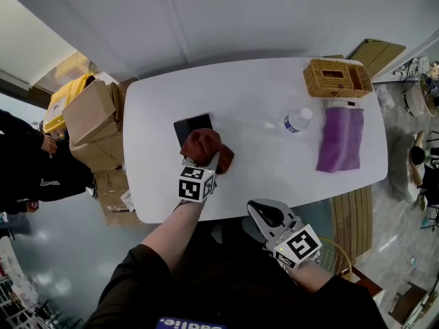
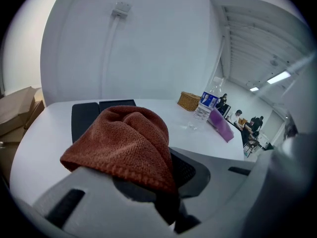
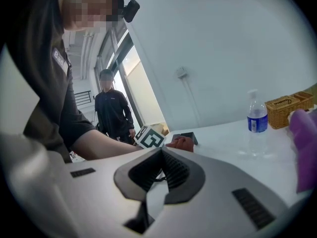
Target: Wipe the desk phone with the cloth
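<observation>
A flat black desk phone lies on the white table, left of the middle. A rust-brown cloth sits bunched at the phone's near edge, partly over it, and my left gripper is shut on it. In the left gripper view the cloth drapes over the jaws and hides their tips, with the phone just beyond. My right gripper hangs off the table's front edge, shut with nothing in it. In the right gripper view its jaws meet at the tips.
A water bottle, a purple cloth and a wicker box occupy the table's right part. Cardboard boxes stand against its left end, with a person beyond them. A wooden slatted seat stands at the near right.
</observation>
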### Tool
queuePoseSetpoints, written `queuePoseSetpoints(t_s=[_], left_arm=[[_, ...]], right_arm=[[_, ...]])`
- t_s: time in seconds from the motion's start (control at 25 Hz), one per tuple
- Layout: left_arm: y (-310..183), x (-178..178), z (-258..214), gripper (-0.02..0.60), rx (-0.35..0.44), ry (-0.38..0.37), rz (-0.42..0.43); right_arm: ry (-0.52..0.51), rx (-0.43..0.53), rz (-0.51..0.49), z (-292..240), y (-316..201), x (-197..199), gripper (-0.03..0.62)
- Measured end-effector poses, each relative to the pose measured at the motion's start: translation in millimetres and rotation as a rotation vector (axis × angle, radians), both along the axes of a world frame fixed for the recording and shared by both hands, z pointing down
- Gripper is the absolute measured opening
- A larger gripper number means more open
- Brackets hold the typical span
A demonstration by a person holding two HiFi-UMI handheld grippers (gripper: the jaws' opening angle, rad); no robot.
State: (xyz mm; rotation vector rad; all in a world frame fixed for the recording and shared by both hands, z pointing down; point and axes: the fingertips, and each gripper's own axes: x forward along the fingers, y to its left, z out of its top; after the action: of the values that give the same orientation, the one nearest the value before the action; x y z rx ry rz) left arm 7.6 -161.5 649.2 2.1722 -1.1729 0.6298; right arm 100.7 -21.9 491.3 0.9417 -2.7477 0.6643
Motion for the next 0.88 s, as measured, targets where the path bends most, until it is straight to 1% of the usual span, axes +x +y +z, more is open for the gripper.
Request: queuePoseSetpoints(t_s=[0.2, 0.4, 0.56, 0.68, 0.88], left_arm=[[37, 5, 16, 0.057, -0.049, 0.004, 0.003], [68, 4, 23, 0.057, -0.098, 0.042, -0.003], [84, 0, 5, 0.057, -0.08, 0.059, 0.037], [99, -5, -18, 0.057, -0.057, 0.081, 0.075], [132, -20, -62, 0.057, -0.007, 0.104, 0.144]], right_arm=[[-0.002, -0.01, -0.024, 5, 5, -3, 0.026], [0.0, -0.002, -0.028, 3, 12, -14, 0.026], [-0.002, 0.01, -0.022, -6, 19, -26, 0.026], [-0.004, 0.007, -0.02, -11, 27, -37, 0.026], [0.006, 0.033, -0.028, -25, 36, -54, 0.026]])
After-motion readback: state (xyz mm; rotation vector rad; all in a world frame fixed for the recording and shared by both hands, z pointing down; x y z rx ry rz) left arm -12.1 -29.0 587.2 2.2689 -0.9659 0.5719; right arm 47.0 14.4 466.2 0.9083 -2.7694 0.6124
